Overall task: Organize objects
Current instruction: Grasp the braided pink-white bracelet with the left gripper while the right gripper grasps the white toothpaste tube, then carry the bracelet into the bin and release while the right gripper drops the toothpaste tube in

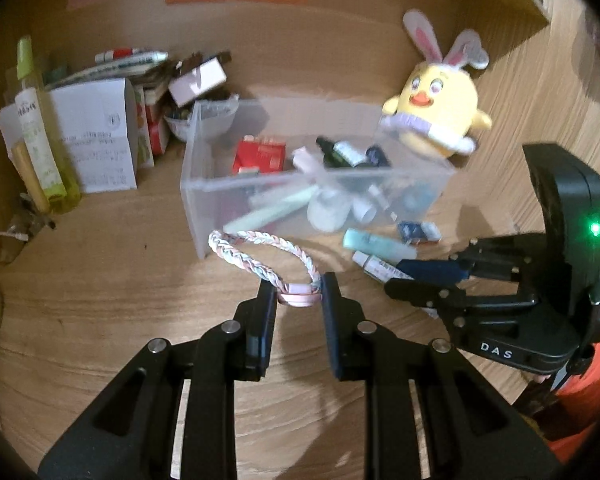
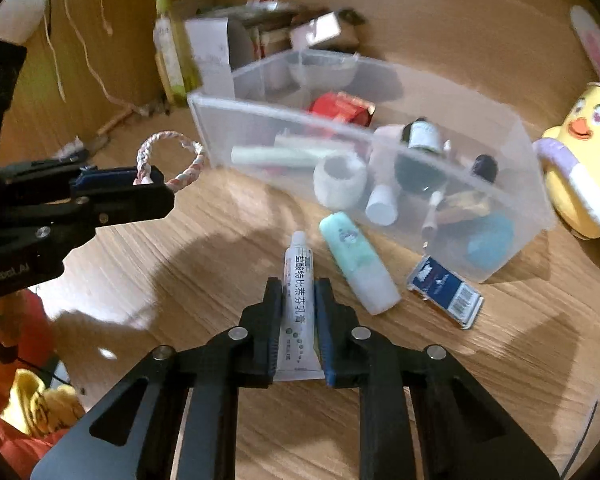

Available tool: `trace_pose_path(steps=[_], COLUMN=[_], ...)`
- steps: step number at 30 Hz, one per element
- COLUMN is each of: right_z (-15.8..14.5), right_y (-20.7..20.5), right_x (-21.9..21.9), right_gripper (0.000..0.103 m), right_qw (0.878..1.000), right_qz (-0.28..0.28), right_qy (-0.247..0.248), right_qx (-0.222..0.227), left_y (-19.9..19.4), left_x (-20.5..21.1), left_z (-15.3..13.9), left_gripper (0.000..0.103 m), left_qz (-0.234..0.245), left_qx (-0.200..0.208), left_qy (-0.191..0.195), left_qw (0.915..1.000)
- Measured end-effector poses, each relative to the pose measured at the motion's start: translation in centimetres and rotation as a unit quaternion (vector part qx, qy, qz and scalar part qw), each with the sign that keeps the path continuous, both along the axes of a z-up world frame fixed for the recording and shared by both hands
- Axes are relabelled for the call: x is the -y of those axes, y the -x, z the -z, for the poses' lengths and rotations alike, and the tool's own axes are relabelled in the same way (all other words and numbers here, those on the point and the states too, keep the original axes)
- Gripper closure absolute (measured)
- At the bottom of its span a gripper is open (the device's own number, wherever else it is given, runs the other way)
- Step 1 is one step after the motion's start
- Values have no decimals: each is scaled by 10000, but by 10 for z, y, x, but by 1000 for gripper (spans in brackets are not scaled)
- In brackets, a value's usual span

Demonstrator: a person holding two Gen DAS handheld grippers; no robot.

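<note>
Behind frosted walls, the clear bin's (image 2: 496,184) contents blur — labels unreadable. At 12 o'clock of the left hand-held gripper (image 1: 300,294), a braided bracelet (image 1: 260,252) is pinched by its clasp; the right hand-held gripper (image 2: 298,300) clamps a white tube (image 2: 298,280) above the surface (image 2: 180,280).

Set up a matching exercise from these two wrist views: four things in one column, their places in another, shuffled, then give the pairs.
Things
1. braided bracelet
2. white ointment tube
3. red box
4. yellow chick plush

Places
A. inside the clear bin
B. between the left gripper's pads
C. on the table beside the bin's far end
D. between the right gripper's pads

Pairs: 1-B, 2-D, 3-A, 4-C
</note>
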State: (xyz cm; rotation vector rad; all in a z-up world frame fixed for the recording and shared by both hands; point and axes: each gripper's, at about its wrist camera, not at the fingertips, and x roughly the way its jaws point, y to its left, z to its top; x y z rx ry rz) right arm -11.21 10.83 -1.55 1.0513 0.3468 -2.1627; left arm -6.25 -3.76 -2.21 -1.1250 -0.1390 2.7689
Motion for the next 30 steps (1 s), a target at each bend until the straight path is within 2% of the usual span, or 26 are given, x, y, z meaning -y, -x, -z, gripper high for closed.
trace_pose_path(steps=[7,16,23,30], right_z=[-37,-88,-108,-106], right_y=[-5,11,29,52], right_x=[-20,-39,-45,-42], right_gripper=[88,88,88,88], right_qw=[9972,9863,9804,9803], right_qz=[309,738,1003,1212], right_qy=[600,1223,1330,1120], right_qx=[-327,-822,-1056,-1085], left_y=[0,18,46,72], left_x=[-7,-18,-25,-28], left_z=[-29,-62,-73,-69], left_gripper=[81,81,81,81], left_qz=[53,97,143,180], left_qx=[-431,-935,-992,-841], left_qy=[-23,-28,40,-80], left_qw=[9991,9956,9950,9963])
